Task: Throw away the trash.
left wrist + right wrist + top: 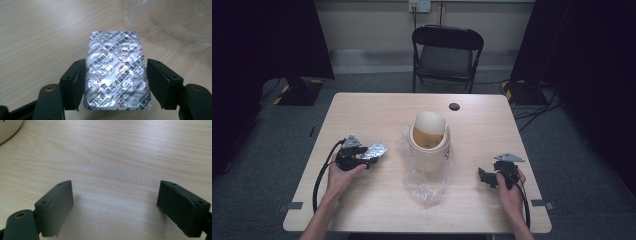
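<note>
A silver foil blister pack (117,72) with printed red and black text sits between the jaws of my left gripper (116,68), which press on its two long edges. In the high view the blister pack (375,149) sticks out from my left gripper (368,156) at the table's left, just above the wood. A cream bin with a swing lid (428,141) stands at the table's middle on a crumpled clear plastic bag (426,185). At the right, my right gripper (485,177) rests low over bare wood, and its jaws (116,195) are wide open with nothing between them.
The light wooden table (377,110) has a round black cable port (454,106) near its far edge. A black folding chair (446,55) stands behind the table. The clear bag's edge (172,27) lies just beyond the pack. The bin's rim (7,130) shows at top left.
</note>
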`<state>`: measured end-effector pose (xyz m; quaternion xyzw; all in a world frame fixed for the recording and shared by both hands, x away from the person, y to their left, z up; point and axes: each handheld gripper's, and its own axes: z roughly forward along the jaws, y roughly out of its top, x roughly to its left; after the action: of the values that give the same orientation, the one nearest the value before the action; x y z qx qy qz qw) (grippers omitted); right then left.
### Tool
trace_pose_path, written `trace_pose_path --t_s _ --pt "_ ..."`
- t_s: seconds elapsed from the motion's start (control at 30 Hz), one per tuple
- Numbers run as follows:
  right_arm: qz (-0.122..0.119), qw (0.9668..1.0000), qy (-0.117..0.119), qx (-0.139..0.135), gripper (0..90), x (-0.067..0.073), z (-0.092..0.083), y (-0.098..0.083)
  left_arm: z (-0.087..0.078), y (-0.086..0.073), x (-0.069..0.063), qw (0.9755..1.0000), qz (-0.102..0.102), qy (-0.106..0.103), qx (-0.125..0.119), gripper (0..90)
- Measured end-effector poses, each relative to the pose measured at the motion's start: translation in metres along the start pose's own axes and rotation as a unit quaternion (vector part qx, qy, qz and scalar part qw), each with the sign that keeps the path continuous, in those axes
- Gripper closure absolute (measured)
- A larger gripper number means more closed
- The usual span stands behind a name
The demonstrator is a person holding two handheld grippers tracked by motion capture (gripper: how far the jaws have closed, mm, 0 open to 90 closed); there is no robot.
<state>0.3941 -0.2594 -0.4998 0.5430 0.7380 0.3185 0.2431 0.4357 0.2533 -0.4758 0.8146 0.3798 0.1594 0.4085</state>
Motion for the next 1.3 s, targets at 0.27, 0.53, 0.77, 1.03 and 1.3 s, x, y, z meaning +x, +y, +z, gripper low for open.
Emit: trace_pose_path --t_s 0.27,0.53,0.77,1.03,1.3 --pt "0.000 1.0000 0.000 0.000 12.6 0.000 0.000 0.000 -0.009 0.015 -0.012 0.9998 0.001 -0.013 -0.017 34.1" --pt "-0.001 1.0000 -0.001 0.000 12.6 0.000 0.000 0.000 -0.024 0.019 -0.019 0.9992 -0.012 -0.020 -0.031 34.1" --pt "-0.001 1.0000 -0.001 0.000 12.6 0.000 0.000 0.000 -0.034 0.022 -0.025 0.9990 0.006 -0.015 -0.042 34.1" --pt "-0.001 1.0000 -0.001 0.000 12.6 0.000 0.000 0.000 -0.042 0.032 -0.037 0.9979 0.017 -0.033 -0.053 34.1" --pt "-0.001 1.0000 -0.001 0.000 12.6 0.000 0.000 0.000 -0.046 0.040 -0.049 0.9967 0.026 -0.049 -0.059 34.1"
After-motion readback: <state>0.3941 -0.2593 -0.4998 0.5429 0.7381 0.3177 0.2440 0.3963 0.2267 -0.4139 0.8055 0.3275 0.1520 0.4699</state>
